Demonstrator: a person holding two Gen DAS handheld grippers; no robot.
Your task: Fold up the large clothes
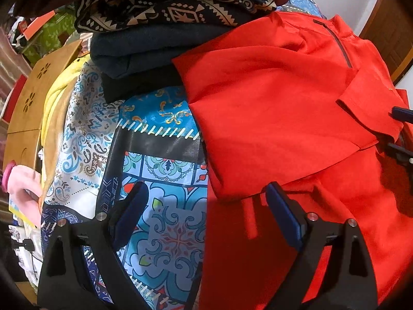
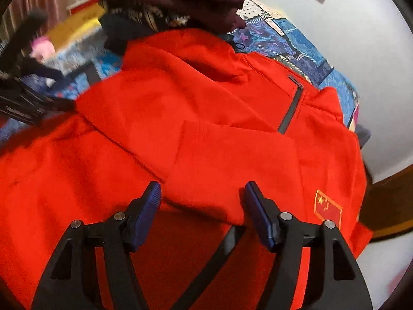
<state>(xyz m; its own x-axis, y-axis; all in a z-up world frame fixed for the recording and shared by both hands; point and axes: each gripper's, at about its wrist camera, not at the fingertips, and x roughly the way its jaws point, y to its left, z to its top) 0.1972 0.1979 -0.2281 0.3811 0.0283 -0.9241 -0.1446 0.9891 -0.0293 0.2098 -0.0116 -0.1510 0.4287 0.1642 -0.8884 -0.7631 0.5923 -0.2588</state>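
Note:
A large red jacket lies spread on a blue patterned cloth, with both sleeves folded in over its body. It fills the right wrist view, where a dark zip and a small flag patch show. My left gripper is open and empty, over the jacket's left edge. My right gripper is open and empty, just above the folded sleeve. Part of the right gripper shows at the left wrist view's right edge.
A stack of folded clothes sits at the far end of the cloth, touching the jacket. A wooden board and yellow fabric lie to the left. A white wall is beyond the cloth.

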